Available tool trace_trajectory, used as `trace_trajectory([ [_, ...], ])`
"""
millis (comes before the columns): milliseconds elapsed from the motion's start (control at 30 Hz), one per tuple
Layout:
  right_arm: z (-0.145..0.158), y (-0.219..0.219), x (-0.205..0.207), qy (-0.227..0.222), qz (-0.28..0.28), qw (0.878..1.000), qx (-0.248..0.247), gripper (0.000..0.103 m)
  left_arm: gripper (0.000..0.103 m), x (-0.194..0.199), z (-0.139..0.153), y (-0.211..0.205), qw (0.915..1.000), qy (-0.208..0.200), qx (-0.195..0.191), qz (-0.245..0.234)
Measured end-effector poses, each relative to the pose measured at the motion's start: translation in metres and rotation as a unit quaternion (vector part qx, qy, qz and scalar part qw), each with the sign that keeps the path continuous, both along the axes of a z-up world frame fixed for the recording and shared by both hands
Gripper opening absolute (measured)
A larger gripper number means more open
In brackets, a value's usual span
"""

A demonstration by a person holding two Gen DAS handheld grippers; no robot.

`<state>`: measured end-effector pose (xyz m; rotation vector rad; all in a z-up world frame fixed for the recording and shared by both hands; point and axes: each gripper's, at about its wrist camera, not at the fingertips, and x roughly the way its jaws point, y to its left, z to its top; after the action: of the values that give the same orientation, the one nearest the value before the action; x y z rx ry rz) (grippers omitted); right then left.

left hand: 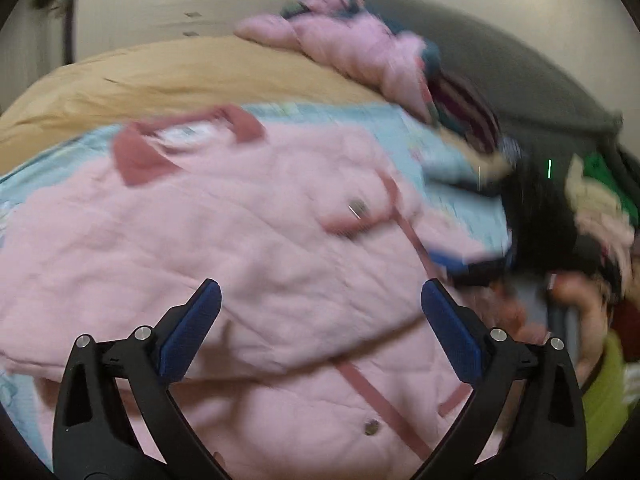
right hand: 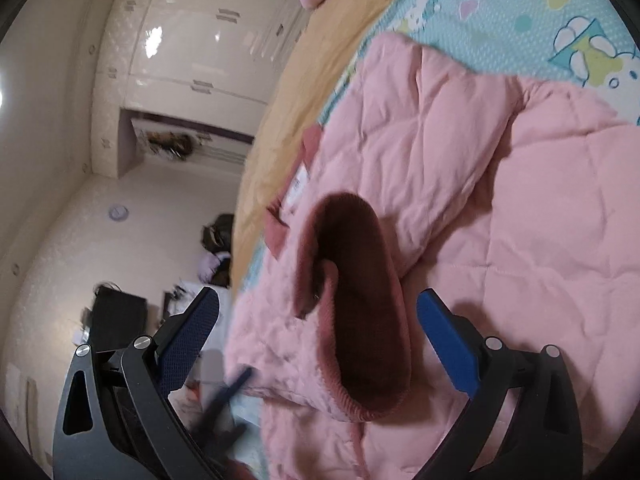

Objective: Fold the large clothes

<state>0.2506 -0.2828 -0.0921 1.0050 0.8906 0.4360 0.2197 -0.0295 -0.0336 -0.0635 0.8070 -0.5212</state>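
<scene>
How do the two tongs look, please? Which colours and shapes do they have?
Both the left tongs and the right tongs have black, angular, cut-out arms with silver round rivets. Their fingers carry textured blue pads. No cables or markings show.

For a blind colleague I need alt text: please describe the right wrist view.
A quilted pink jacket with a dark red ribbed cuff lies on a turquoise cartoon-print bedsheet. The cuff sits between the open blue-padded fingers of the right gripper, ungripped. White glossy wardrobe doors stand behind.
</scene>
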Motion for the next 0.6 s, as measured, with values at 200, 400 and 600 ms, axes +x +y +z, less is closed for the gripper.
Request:
trace_trajectory([
  [200, 0.005, 0.036, -0.004, -0.004, 0.053, 0.995, -0.083, 0.097, 0.094, 0.024, 0.021, 0.111, 0.9818, -0.013, -0.052, 0.182],
  [400, 0.007, 0.047, -0.015, -0.004, 0.049, 0.992, -0.117, 0.045, 0.094, 0.023, 0.025, 0.194, 0.9476, -0.01, -0.065, 0.313],
  [600, 0.035, 0.057, -0.022, -0.069, 0.047, 0.98, -0.179, 0.015, 0.094, 0.019, 0.027, 0.227, 0.9307, -0.007, -0.104, 0.351],
])
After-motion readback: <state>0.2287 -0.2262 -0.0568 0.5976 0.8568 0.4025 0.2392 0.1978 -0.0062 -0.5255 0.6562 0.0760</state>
